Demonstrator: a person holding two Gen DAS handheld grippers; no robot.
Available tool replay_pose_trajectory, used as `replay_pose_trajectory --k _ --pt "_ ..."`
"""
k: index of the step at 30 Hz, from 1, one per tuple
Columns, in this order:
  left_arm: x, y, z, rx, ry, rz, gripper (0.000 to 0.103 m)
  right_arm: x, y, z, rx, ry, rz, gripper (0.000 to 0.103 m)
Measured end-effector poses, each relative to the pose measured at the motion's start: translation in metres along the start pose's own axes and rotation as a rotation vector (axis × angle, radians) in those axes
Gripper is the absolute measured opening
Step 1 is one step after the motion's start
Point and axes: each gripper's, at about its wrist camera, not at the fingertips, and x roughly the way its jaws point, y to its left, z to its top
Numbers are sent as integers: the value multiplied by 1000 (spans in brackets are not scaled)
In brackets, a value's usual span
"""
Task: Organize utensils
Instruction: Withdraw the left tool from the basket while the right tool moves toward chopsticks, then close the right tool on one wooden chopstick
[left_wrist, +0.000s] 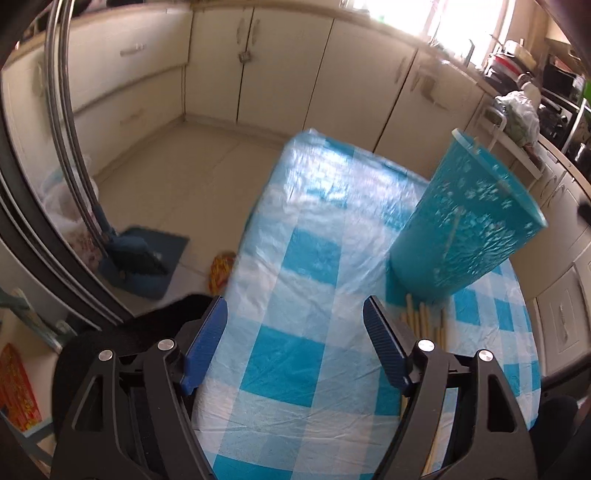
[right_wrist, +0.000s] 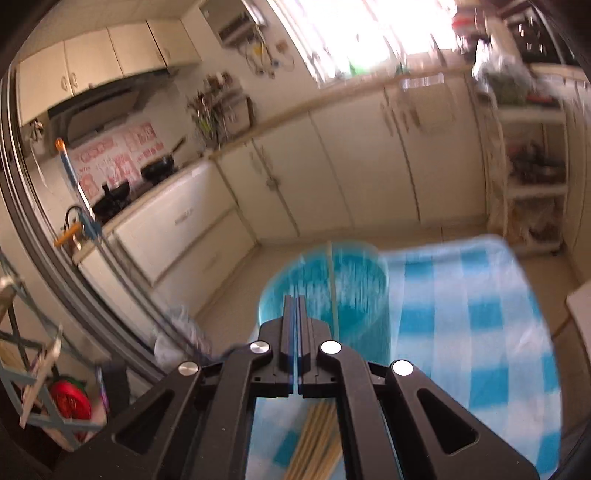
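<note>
A tall teal holder (left_wrist: 465, 221) with a white flower pattern stands on the blue-and-white checked tablecloth (left_wrist: 295, 362). One pale chopstick (left_wrist: 453, 230) leans inside it and shows through the wall. A bundle of chopsticks (left_wrist: 424, 321) lies on the cloth at its base. My left gripper (left_wrist: 295, 306) is open over bare cloth, to the left of the bundle, with nothing between its blue pads (left_wrist: 384, 347). In the right wrist view my right gripper (right_wrist: 295, 300) is shut and empty, raised in front of the blurred holder (right_wrist: 354, 295). The chopstick (right_wrist: 331, 280) stands just right of its tips, and the bundle (right_wrist: 317, 443) lies below it.
The table's left edge (left_wrist: 236, 266) drops to a tiled floor with a blue mat (left_wrist: 147, 258) and a dark brush. Cream cabinets (left_wrist: 280, 66) line the far wall. A white shelf trolley (right_wrist: 532, 177) stands beyond the table's far end. A sliding door frame (left_wrist: 62, 147) curves along the left.
</note>
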Motion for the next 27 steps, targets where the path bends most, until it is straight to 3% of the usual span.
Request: replay_pose_trajectory --k 3,5,7,11,17,19,20,25,27 --pt "18 20 -5 -58 25 -40 72 32 13 -51 -24 178 64 2" --pt "34 33 -6 -97 89 -48 72 54 34 -83 -57 288 133 2" --pt "51 44 -7 -140 150 -80 72 70 57 -106 -108 360 176 2" --pt "53 41 -7 -126 140 -60 72 94 86 -129 -141 461 257 2" --pt "58 33 -11 -86 128 22 72 87 77 -129 -56 482 297 6" --pt "59 29 -11 -68 130 38 72 84 66 -132 -3 470 318 25" --pt "59 30 -11 -65 128 40 72 81 65 -130 5 456 312 44" --pt "59 31 -10 -68 116 60 73 89 76 -126 -60 471 284 46" --pt "58 31 -11 -62 107 81 73 91 81 -126 -127 479 236 40"
